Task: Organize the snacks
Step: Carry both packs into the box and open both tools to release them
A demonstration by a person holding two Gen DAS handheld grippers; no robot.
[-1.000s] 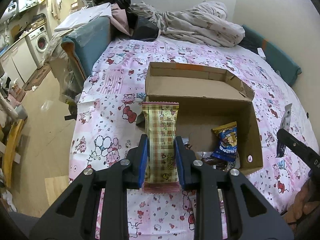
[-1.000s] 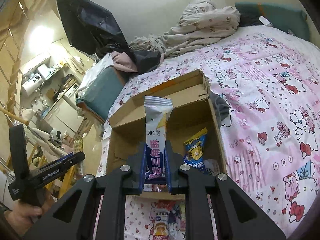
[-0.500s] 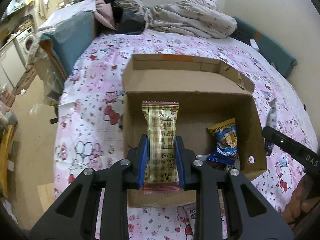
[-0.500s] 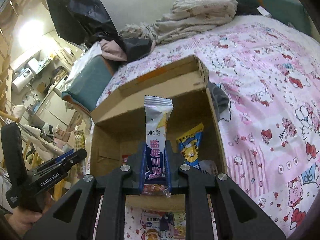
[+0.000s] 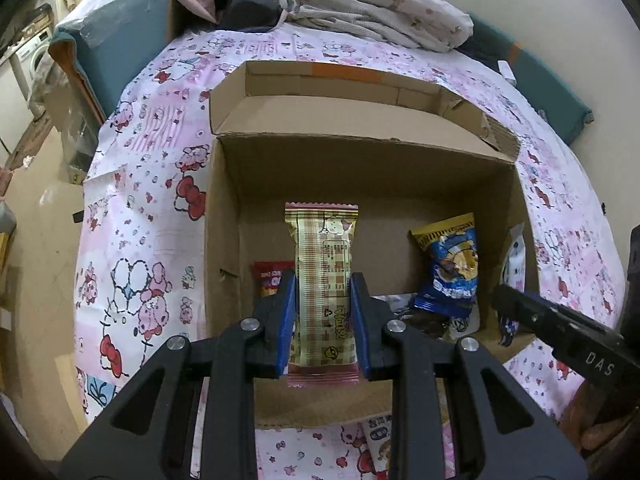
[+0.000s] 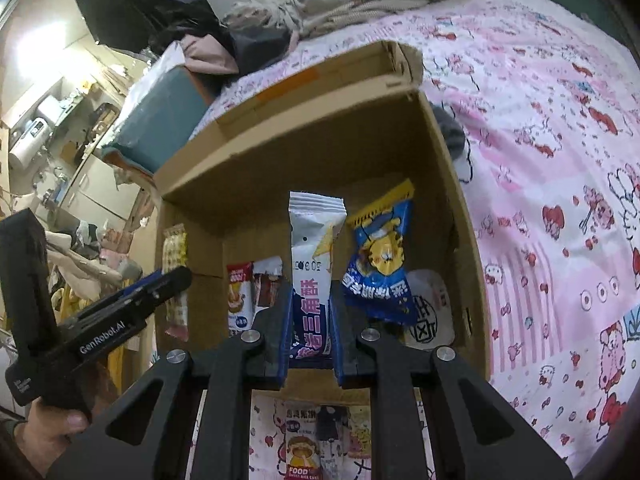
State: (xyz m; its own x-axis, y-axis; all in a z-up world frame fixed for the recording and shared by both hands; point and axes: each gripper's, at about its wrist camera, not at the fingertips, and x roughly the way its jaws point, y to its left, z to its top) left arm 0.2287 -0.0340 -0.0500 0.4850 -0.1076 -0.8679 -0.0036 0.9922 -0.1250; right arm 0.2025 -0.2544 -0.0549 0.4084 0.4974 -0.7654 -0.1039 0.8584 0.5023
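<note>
Two snacks over the box [image 5: 224, 240], both claws clenched

Left gripper [image 5: 322, 320] pinching plaid bar [image 5: 322, 280], right gripper [image 6: 310, 334] gripping white packet [image 6: 312, 264] beside blue pouch [image 6: 380, 268] inside box; risk: crowded claws bumping on release, packets landing outside the box

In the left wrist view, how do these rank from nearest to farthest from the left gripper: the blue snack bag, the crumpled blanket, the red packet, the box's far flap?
1. Red packet: just left of the left gripper, inside the box.
2. Blue snack bag: to the right, inside the box.
3. Far flap: beyond the box's back wall.
4. Crumpled blanket: at the bed's far end.
</note>
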